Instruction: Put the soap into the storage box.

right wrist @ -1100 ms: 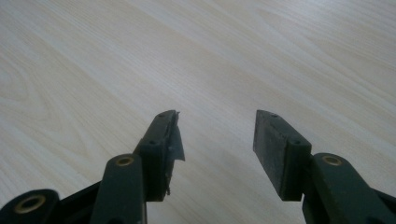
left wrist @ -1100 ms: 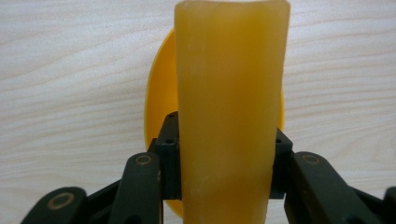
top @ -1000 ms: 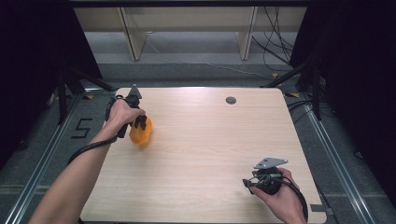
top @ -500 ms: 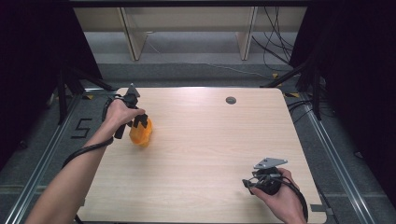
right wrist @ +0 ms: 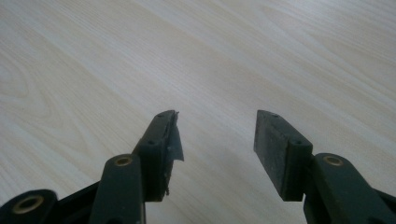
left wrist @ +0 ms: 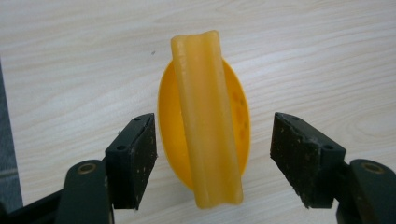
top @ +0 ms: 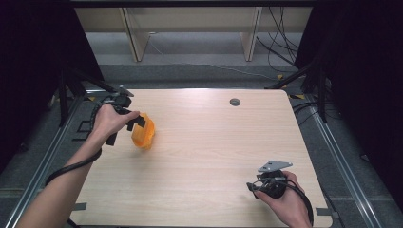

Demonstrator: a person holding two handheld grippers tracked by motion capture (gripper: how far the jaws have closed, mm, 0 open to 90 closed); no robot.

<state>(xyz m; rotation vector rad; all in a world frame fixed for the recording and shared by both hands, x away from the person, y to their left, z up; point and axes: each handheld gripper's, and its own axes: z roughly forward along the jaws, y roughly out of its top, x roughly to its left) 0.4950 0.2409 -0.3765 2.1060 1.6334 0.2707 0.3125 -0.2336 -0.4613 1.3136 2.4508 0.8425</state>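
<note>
While the left hand-held gripper (left wrist: 212, 154) has just been opening, its jaws now stand wide on either side of the orange scoop (left wrist: 205, 126) with clear gaps, so neither pad touches it. The scoop lies on the worktop (top: 214, 142) near the left edge, bowl down, with its channel-shaped handle running between the jaws toward the camera in the left gripper view. In the high view the left hand-held gripper (top: 135, 122) sits just at the scoop (top: 144, 133), the hand (top: 107, 121) wrapped around the body.

Step in hand looks like a release and pull-away. To do it well: keep the jaws fully spread, back off along the handle line rather than sideways, so neither pad clips the handle and spins or tips the light plastic piece. Lift clear before swinging across.

Right hand-held gripper (right wrist: 217, 144) is spread too, nothing between the jaws, just bare wood under it. It is parked near the worktop's front right corner (top: 266, 185), well apart from the scoop. One pad looks frayed at the tip.
</note>
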